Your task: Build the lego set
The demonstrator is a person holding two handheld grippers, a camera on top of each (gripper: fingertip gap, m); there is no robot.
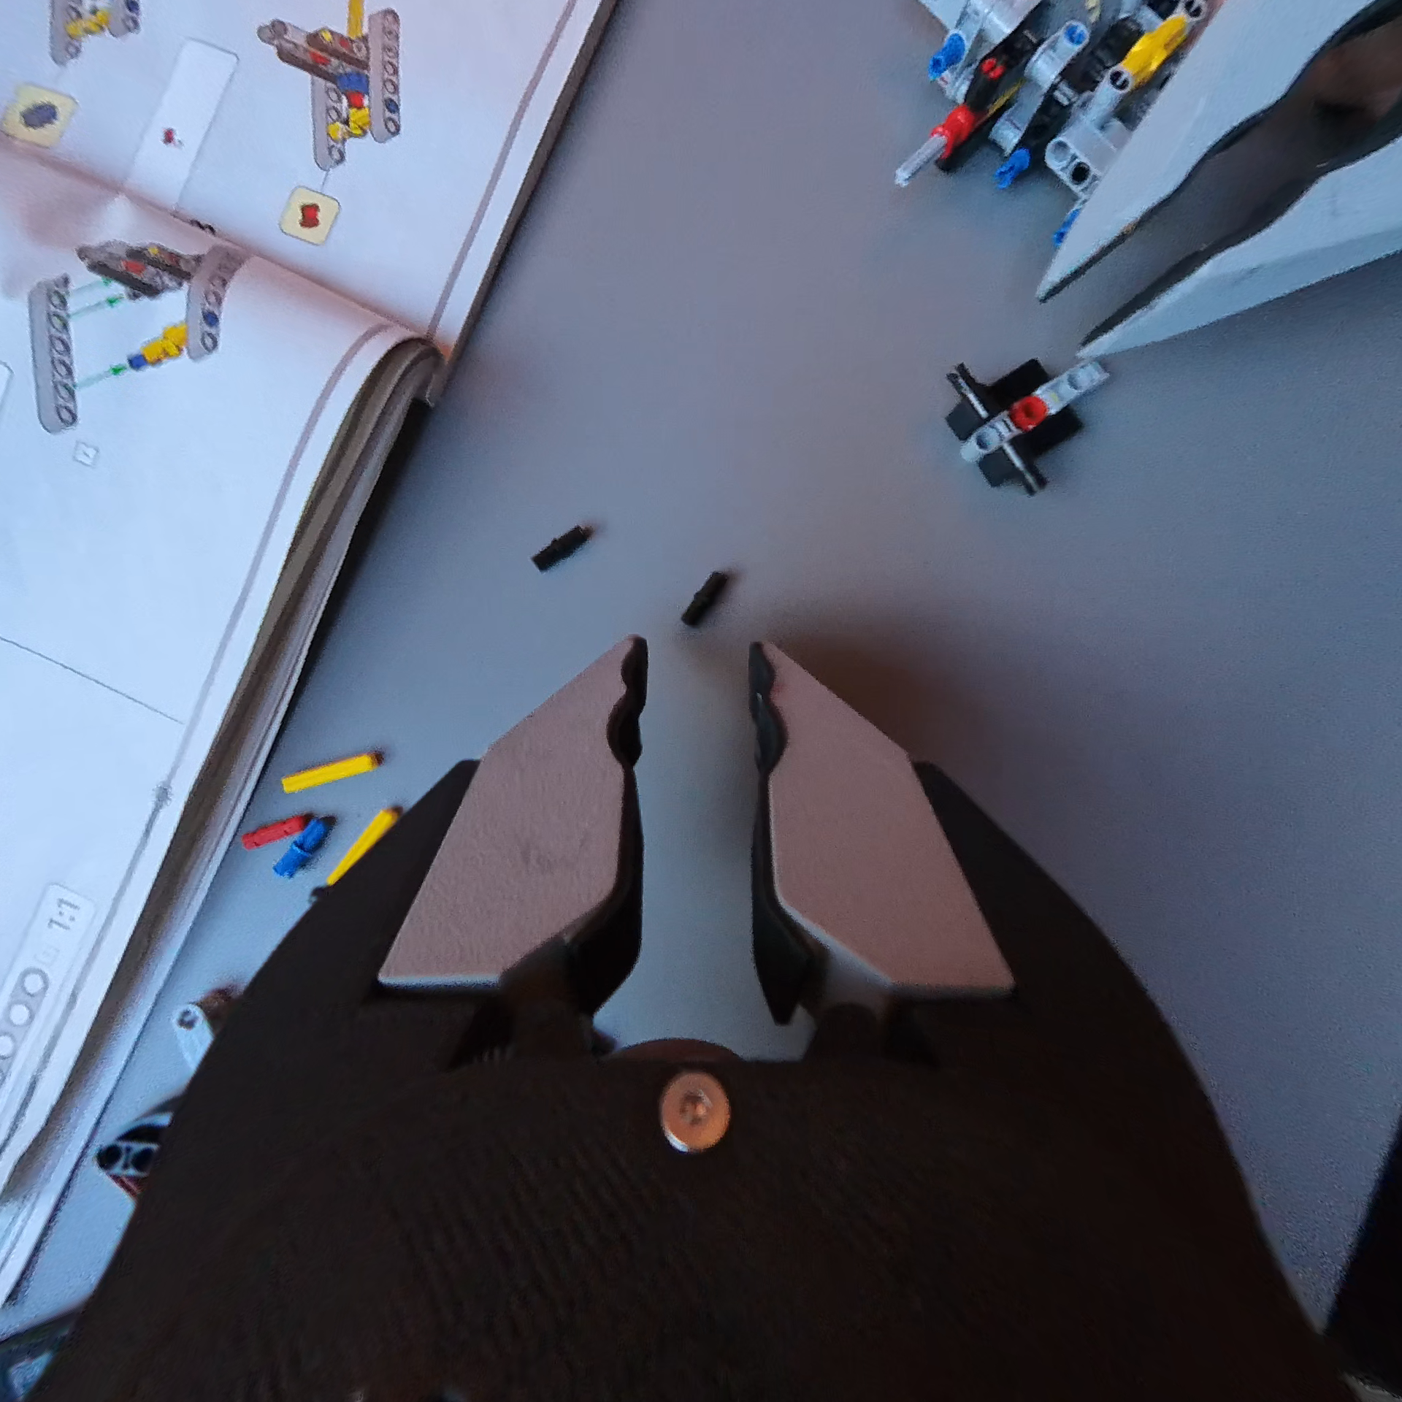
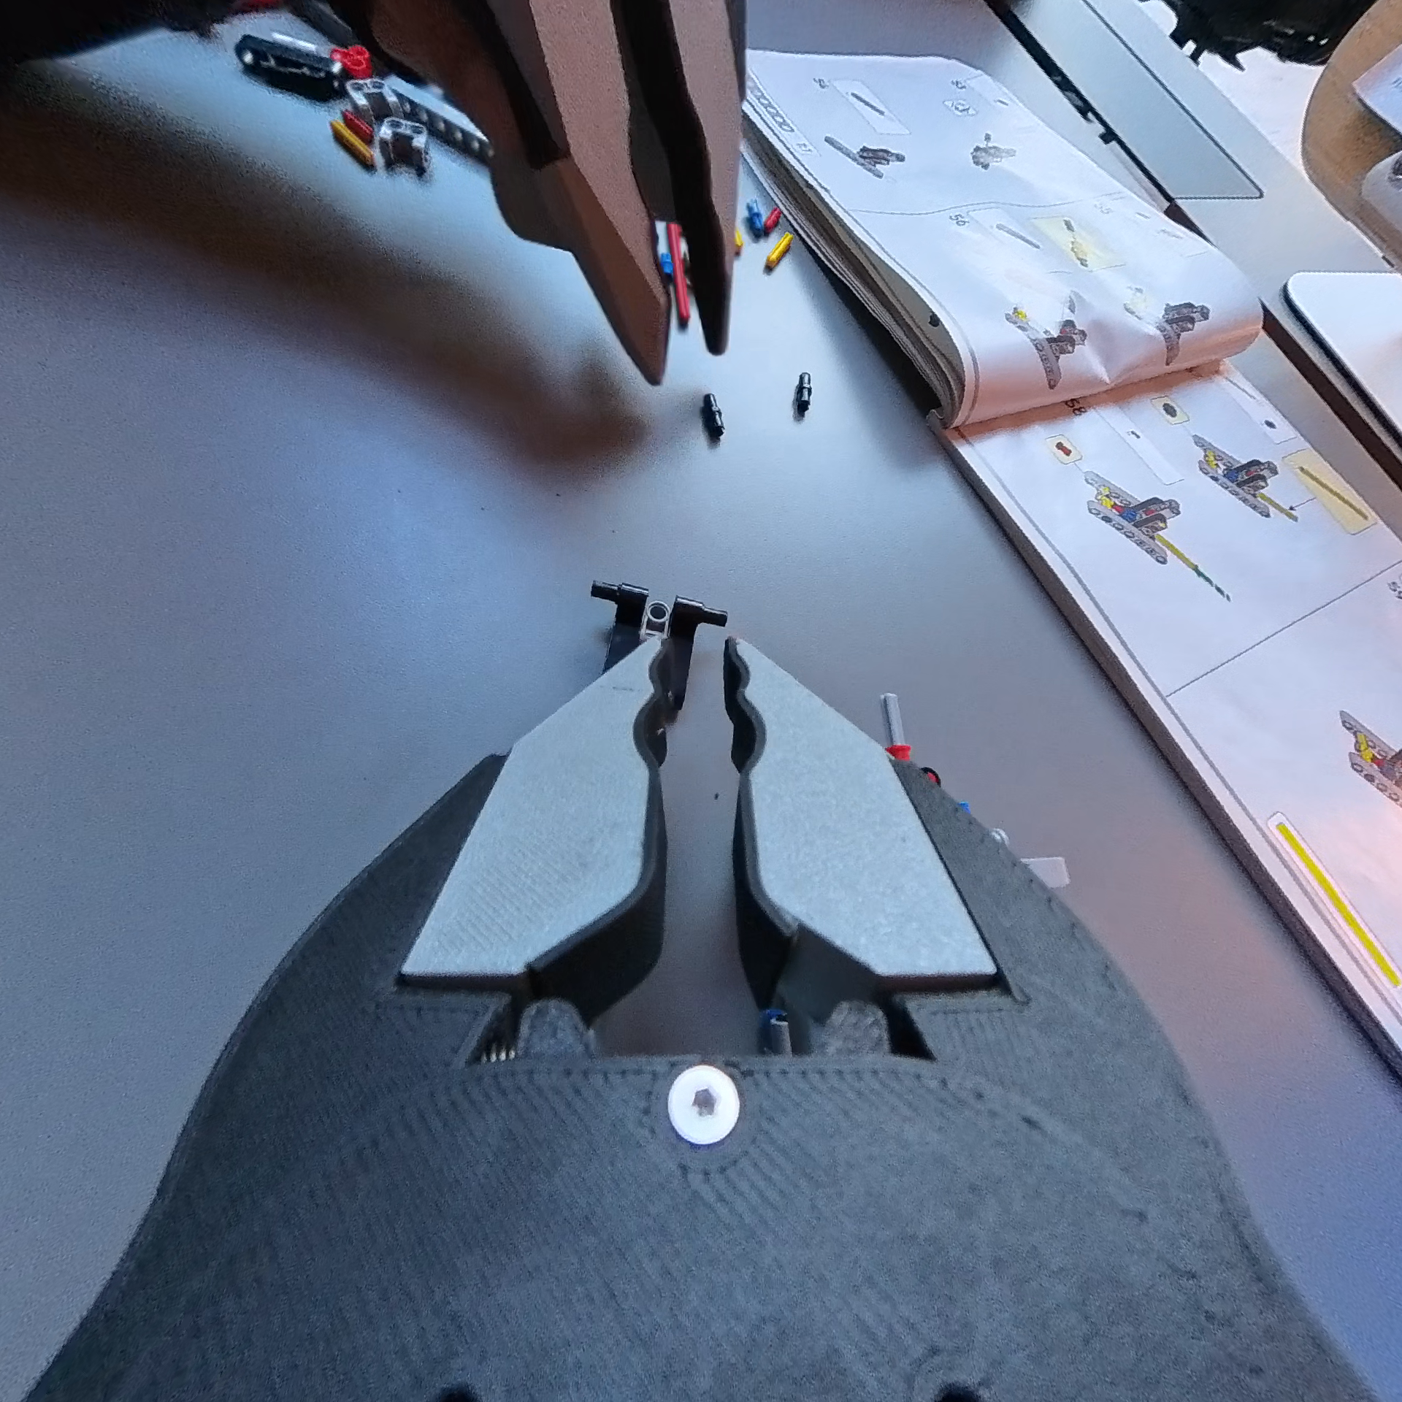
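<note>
My left gripper (image 1: 698, 645) is open with nothing between its pads. It hovers just short of a small black pin (image 1: 705, 598) lying on the grey table (image 1: 759, 303). A second black pin (image 1: 561, 548) lies to its left. The right wrist view shows the left gripper (image 2: 686, 360) above both pins (image 2: 712, 415) (image 2: 803, 394). My right gripper (image 2: 694, 645) is open by a narrow gap. A small black and grey assembly (image 2: 656, 611) rests on the table at its tips, beside the left pad and apart from the right pad. The left wrist view shows that assembly (image 1: 1013, 421) next to the right gripper's tips (image 1: 1062, 326).
An open instruction booklet (image 1: 190, 379) (image 2: 1062, 303) lies along one side. Loose yellow axles (image 1: 330, 772) and red and blue pins (image 1: 288, 838) lie by its edge. A larger multicoloured assembly (image 1: 1062, 83) stands under the right gripper. More loose parts (image 2: 379, 114) lie farther off. Some 12 cm of space lies between my two pairs of fingers.
</note>
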